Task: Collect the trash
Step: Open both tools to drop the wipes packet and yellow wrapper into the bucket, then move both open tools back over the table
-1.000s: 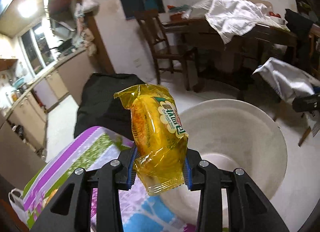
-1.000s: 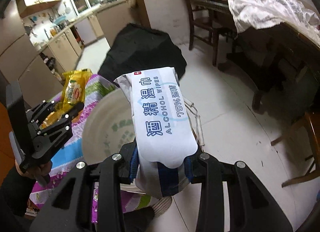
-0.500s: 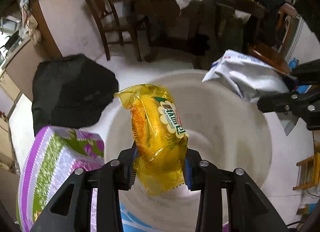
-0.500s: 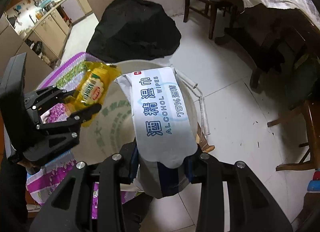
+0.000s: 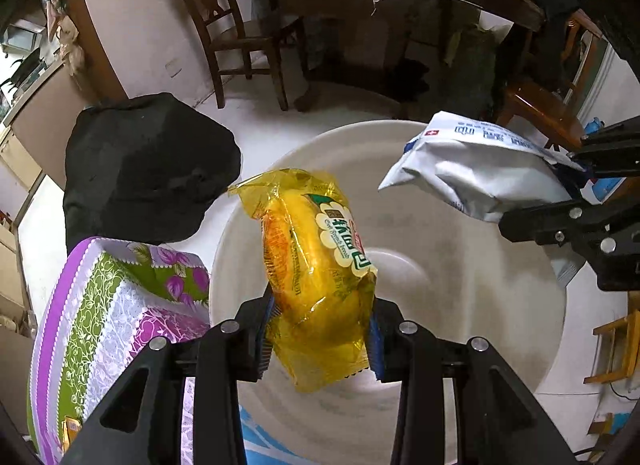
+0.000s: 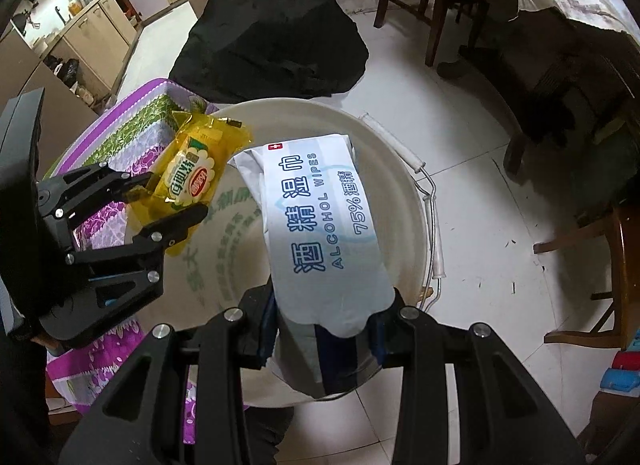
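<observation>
- Fingers of our left gripper are clamped on the lower half of a yellow snack wrapper; its blue pads press the crinkled film from both sides and the rest sticks up past the tips.
- Our right gripper has its fingers clamped the same way on a white pack of alcohol wipes, held by its near end, printed face up.
- We hold both pieces of trash over the open mouth of a white bucket: the wrapper over its left part, the wipes pack over its middle and right.
- From the left wrist view the wipes pack comes in from the right, over the bucket's far right rim, and does not touch the wrapper.
- From the right wrist view the wrapper lies just beside the far left corner of the wipes pack; we cannot tell whether they touch.
- We see a wire handle hanging down the bucket's right side.
- To the left of the bucket is a table under a purple and green floral cloth.
- Beyond the bucket a black bag sits on the white tiled floor, with wooden chairs farther back.
</observation>
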